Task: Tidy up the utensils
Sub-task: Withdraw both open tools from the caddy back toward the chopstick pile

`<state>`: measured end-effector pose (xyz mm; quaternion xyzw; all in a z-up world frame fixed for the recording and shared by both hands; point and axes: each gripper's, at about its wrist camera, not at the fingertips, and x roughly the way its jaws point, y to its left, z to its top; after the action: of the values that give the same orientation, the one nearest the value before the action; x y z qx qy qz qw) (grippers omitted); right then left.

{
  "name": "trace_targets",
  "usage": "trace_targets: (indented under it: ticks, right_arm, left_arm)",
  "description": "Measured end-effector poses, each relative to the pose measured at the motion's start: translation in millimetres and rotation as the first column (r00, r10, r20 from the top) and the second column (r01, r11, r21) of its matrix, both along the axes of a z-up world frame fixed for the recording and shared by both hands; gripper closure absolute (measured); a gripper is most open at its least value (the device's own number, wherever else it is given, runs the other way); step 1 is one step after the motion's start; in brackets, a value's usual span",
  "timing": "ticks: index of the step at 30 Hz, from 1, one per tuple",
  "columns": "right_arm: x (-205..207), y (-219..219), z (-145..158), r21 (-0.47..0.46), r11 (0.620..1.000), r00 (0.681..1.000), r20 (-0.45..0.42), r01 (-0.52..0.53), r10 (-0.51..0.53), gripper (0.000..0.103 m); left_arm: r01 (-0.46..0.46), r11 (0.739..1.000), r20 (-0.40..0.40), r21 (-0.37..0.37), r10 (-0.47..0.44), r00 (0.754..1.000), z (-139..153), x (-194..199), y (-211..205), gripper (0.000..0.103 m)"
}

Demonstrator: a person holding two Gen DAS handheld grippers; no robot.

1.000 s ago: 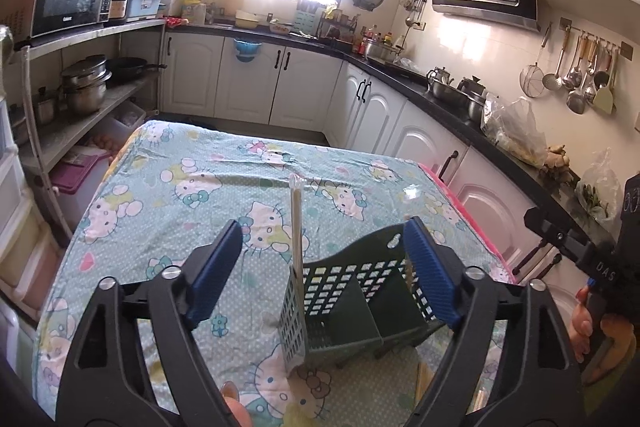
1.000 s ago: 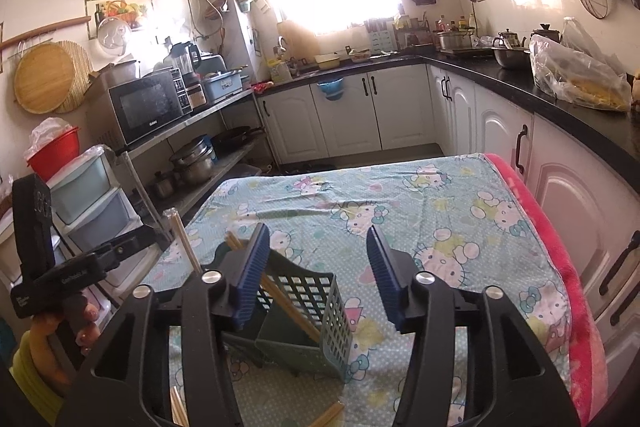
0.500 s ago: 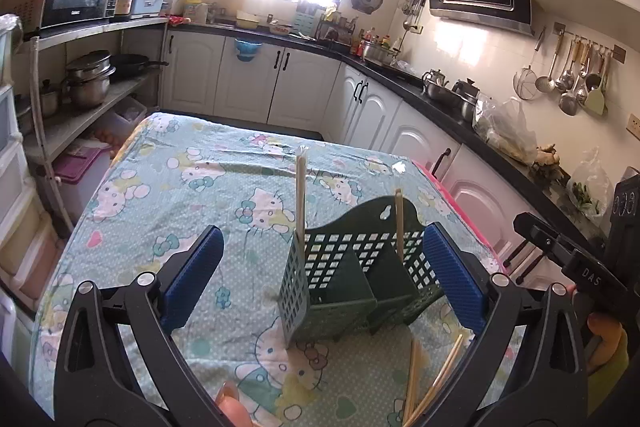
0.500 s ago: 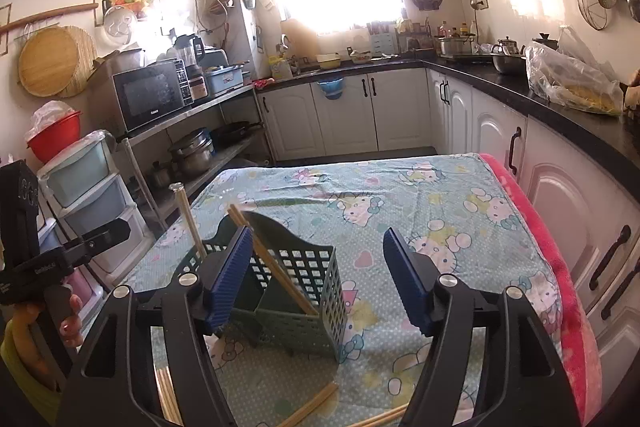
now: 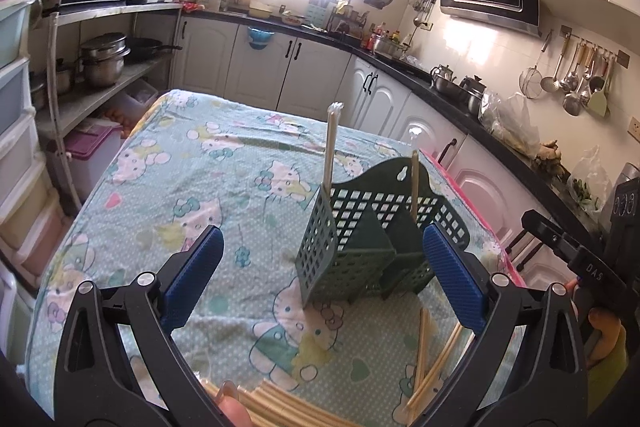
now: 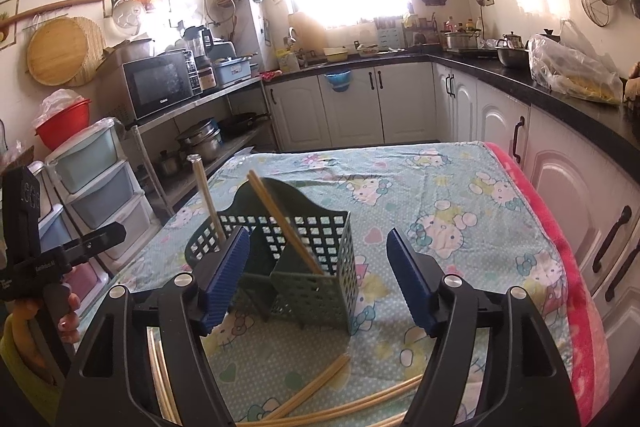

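On the table, a cartoon-cat tablecloth [image 5: 224,187] in pale green covers the whole top, with a pink blanket edge [image 6: 568,267] showing along the side nearest the white cabinets [image 6: 352,107]. Toward the near end of the cloth stands the dark green utensil caddy [image 5: 352,247], a perforated plastic basket with a divider inside. It sits upright, and two pairs of chopsticks poke out of it: one pair [image 5: 330,147] stands almost straight at the end compartment, the other [image 6: 286,221] leans at a slant in the next one.

Both tools hover above the near edge with the caddy in front of them. The left gripper [image 5: 320,279] has its blue pads spread wide and nothing between them. The right gripper [image 6: 316,283] is likewise spread apart and empty, its left pad passing in front of the caddy's corner.

Closer in, loose chopsticks [image 6: 320,387] lie scattered flat on the cloth, crossing one another, a few more bunched at the very bottom edge [image 5: 288,407] under the left tool.
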<state>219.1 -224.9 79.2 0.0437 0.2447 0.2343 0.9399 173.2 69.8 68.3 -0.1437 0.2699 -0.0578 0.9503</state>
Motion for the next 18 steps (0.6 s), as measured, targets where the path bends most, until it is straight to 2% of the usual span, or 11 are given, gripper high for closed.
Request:
trace_targets:
  ticks: [18]
  right_arm:
    - [-26,3,-19,-0.01,1.0,0.999,-0.031,-0.019,0.018,0.034]
  left_arm:
    - [0.008,1.0,-0.064,-0.007,-0.008,0.998,-27,-30,3,0.011]
